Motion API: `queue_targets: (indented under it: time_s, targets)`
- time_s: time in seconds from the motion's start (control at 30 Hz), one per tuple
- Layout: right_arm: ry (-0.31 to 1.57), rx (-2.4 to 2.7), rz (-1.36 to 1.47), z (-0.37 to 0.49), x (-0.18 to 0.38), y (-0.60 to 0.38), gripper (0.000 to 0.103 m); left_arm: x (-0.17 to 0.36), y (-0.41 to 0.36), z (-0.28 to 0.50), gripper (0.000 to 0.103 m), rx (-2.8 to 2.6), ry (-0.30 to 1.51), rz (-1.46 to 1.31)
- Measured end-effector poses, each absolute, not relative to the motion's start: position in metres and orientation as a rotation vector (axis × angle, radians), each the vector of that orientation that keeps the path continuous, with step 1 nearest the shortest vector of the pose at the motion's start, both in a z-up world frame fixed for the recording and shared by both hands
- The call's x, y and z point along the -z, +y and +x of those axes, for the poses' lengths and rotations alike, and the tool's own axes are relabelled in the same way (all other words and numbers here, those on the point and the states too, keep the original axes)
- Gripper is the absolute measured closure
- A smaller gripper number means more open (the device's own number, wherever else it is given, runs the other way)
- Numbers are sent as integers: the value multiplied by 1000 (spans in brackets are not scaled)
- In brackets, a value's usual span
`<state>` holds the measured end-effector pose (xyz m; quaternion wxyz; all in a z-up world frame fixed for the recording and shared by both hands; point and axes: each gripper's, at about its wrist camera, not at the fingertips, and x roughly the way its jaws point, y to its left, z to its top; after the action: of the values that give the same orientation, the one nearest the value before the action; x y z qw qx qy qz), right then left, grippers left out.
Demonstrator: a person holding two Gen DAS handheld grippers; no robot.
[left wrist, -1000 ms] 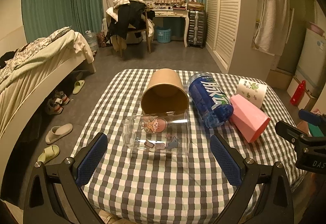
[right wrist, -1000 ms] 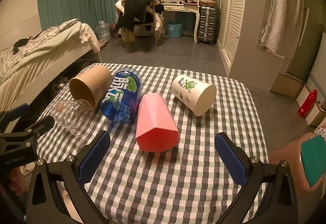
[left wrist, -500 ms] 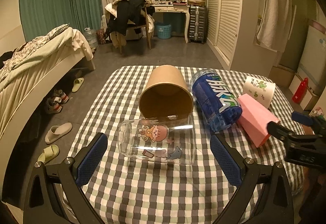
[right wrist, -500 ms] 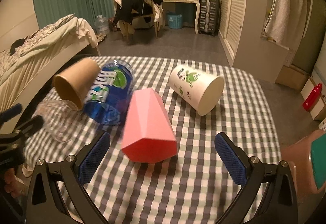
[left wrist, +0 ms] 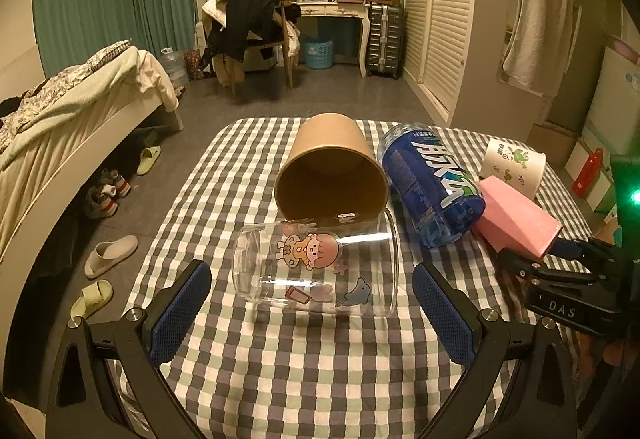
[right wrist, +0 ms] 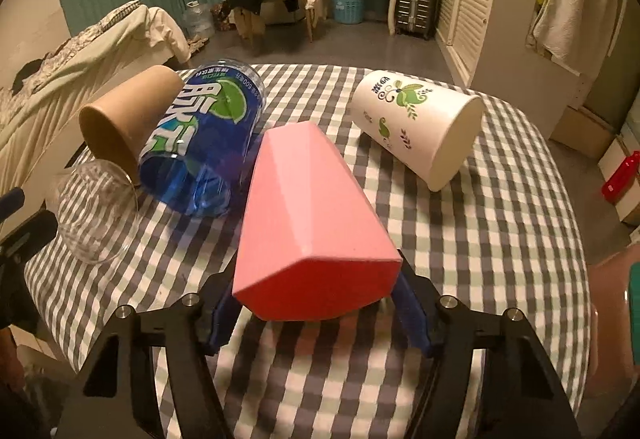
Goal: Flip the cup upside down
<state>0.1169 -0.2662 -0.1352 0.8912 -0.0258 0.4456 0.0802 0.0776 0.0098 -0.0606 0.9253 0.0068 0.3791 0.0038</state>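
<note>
Several cups lie on their sides on a checked tablecloth (left wrist: 304, 367). A clear glass with cartoon stickers (left wrist: 316, 269) lies crosswise just ahead of my open left gripper (left wrist: 312, 313), between its pads but apart from them. A pink faceted cup (right wrist: 308, 215) lies with its wide end between the pads of my right gripper (right wrist: 316, 305), which has closed in against its sides. The pink cup (left wrist: 516, 217) and the right gripper (left wrist: 560, 279) also show in the left wrist view.
A brown paper cup (left wrist: 332, 167), a blue plastic cup (left wrist: 432, 183) and a white printed cup (right wrist: 416, 129) also lie on the table. A bed (left wrist: 68, 119) stands to the left, slippers (left wrist: 108, 255) on the floor, a wardrobe (left wrist: 452, 19) to the right.
Both grippers have moved forward and down. The right gripper has reached the pink cup and narrowed around its wide end. The left gripper has come closer to the clear glass.
</note>
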Motion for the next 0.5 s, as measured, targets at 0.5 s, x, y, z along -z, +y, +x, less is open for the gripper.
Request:
queue_targets:
  time_s: [0.5]
  targets:
    - [971,-96,-81,33,134,-254,37,52,28,44,0,12,747,-14]
